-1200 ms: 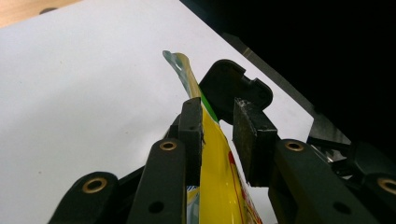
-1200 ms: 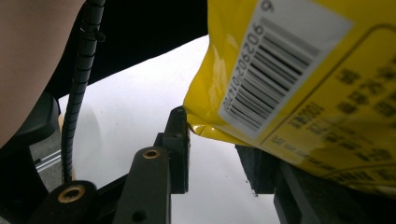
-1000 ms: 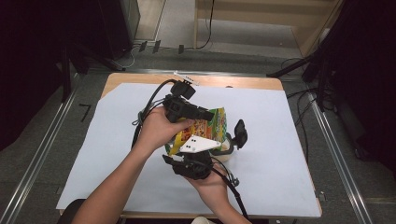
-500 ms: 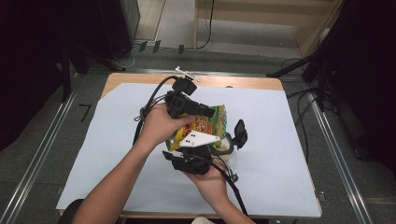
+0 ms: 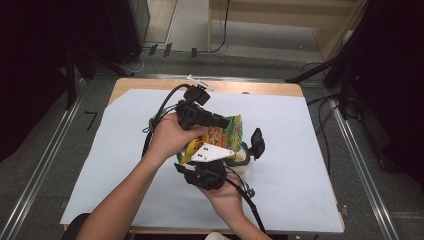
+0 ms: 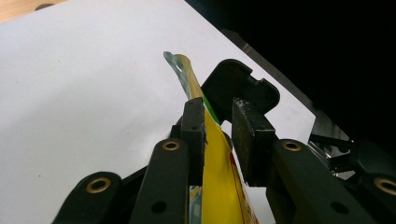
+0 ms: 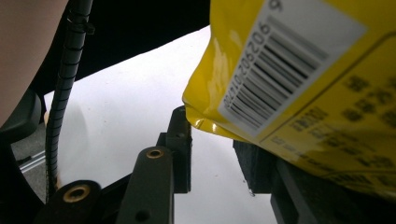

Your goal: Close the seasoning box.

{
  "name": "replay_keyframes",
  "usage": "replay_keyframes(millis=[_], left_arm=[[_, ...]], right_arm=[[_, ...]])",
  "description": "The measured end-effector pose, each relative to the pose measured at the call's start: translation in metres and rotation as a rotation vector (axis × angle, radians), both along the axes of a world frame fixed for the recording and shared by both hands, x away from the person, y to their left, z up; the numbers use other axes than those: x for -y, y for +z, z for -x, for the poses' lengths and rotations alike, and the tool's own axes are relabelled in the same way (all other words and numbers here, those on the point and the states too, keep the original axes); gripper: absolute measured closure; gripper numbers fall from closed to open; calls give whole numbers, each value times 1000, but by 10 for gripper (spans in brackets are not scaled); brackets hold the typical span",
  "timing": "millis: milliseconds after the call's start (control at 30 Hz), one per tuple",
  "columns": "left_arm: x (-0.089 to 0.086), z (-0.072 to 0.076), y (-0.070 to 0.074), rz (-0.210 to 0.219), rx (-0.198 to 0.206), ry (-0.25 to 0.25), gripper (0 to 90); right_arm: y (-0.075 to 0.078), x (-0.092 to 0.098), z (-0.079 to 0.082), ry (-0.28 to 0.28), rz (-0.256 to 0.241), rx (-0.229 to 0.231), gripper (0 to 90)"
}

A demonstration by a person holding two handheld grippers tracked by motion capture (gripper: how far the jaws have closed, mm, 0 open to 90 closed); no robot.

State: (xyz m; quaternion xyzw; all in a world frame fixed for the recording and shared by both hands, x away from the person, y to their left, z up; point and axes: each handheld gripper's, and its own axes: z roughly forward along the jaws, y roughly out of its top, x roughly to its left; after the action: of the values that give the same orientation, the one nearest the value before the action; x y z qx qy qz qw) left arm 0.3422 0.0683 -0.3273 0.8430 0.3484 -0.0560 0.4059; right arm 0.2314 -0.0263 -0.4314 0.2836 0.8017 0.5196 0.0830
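I read the left gripper [image 6: 215, 130] first: its jaws stand a narrow gap apart with the yellow snack bag [image 6: 217, 186] running up between them; the sheet lies flat against the left-hand finger [image 6: 192, 135], while a sliver of daylight shows on the other side, so I judge a light hold but cannot tell if it is truly clamped. The bag's crimped top edge pokes out just beyond the fingertips. From above, the bag [image 5: 227, 134] sits lifted between both hands near the middle of the table [image 5: 150, 86], with a black object [image 5: 257, 142] just beside it whose nature I cannot tell. The right gripper [image 7: 212, 144] has its jaws clearly apart; the bag's barcode corner hangs over the far finger [image 7: 254, 170], resting against it rather than pinched. Handling judgement: thin glossy film, light, soft, slippery, contents probably crushable. Best purchase is the flat sealed edge, not the puffed body. The white sheet [image 5: 305, 150] covering the table is smooth and bare around the fingers. Beyond it the room is dark, with a grey floor [image 5: 55, 135], rails and trailing cables.
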Motion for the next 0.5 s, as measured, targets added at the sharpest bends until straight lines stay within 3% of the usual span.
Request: replay_keyframes(millis=[500], left_arm=[[2,0,-1,5,4,-8,755]], right_arm=[[-1,2,1,-5,-8,-2,696]])
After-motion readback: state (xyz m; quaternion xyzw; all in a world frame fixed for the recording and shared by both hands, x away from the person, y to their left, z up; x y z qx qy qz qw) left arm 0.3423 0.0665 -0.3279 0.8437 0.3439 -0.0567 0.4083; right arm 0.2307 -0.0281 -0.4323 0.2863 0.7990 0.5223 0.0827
